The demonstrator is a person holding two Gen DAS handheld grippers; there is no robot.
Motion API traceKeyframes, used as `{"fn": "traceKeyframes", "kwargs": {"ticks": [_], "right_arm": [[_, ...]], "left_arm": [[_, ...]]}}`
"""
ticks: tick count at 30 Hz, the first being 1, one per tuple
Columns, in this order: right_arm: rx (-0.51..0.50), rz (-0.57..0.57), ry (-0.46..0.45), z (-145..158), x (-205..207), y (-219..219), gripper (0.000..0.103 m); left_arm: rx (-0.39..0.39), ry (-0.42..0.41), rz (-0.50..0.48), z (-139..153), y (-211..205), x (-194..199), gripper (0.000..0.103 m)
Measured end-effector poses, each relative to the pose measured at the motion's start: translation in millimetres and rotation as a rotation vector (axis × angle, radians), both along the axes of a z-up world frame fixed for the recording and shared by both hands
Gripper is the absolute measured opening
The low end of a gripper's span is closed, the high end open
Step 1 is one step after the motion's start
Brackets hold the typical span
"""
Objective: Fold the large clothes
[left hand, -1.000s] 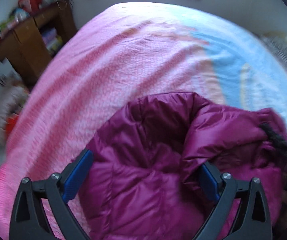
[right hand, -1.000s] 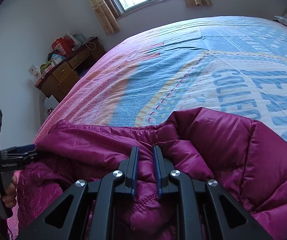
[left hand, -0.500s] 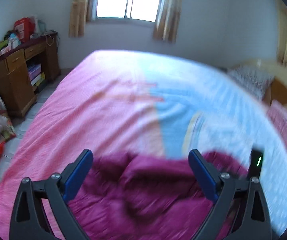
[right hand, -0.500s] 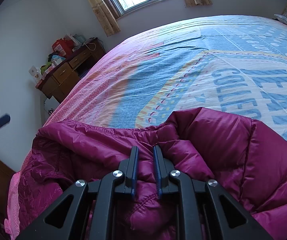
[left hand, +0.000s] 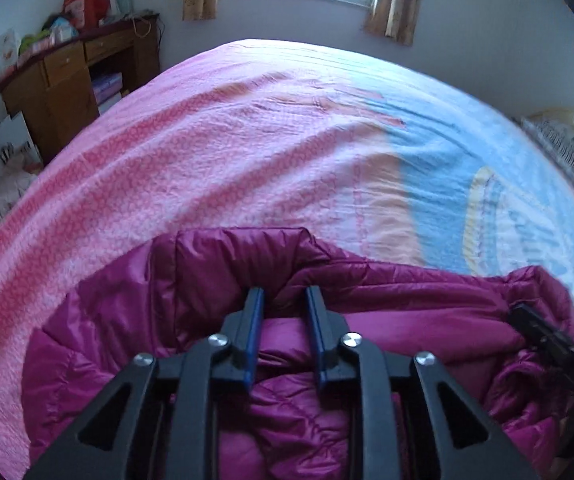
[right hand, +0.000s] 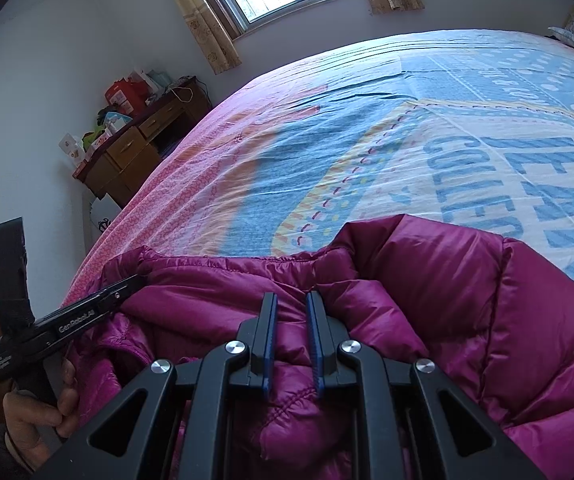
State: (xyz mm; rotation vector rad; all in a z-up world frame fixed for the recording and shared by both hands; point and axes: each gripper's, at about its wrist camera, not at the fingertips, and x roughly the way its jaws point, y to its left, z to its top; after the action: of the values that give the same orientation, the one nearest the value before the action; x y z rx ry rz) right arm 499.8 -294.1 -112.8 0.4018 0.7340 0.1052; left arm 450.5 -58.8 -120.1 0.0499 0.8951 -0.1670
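A magenta puffer jacket (left hand: 387,304) lies bunched at the near edge of the bed; it also shows in the right wrist view (right hand: 467,300). My left gripper (left hand: 285,294) is shut on a fold of the jacket near its left edge, and appears from the side in the right wrist view (right hand: 137,280). My right gripper (right hand: 291,300) is shut on a fold in the jacket's middle. Its black body shows at the right of the left wrist view (left hand: 555,344).
The bed (left hand: 247,152) has a pink and blue printed cover (right hand: 427,128) stretching away from the jacket. A wooden desk with clutter (left hand: 71,80) stands at the left wall; it also shows in the right wrist view (right hand: 135,148). A pillow (left hand: 563,148) lies far right.
My left gripper was open and swinging above the jacket; it has come down and shut on a fold at the jacket's left side. My right gripper has stayed shut on its fold.
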Motion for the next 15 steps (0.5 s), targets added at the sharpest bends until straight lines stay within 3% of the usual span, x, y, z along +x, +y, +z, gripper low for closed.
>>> {"fn": "traceKeyframes", "kwargs": {"ticks": [4, 6, 13, 15], "right_arm": [[0.011, -0.016, -0.021, 2, -6, -1, 0.015], [0.007, -0.026, -0.013, 2, -9, -1, 0.015], [0.106, -0.063, -0.018, 1, -23, -17, 0.015], [0.167, -0.066, -0.018, -3, -27, -25, 0.013]], "left_arm": [[0.275, -0.066, 0.007, -5, -34, -1, 0.043], [0.323, -0.084, 0.024, -4, -35, -2, 0.048], [0.128, -0.04, 0.022, -2, -4, 10, 0.049], [0.117, -0.039, 0.022, -1, -3, 9, 0.051]]}}
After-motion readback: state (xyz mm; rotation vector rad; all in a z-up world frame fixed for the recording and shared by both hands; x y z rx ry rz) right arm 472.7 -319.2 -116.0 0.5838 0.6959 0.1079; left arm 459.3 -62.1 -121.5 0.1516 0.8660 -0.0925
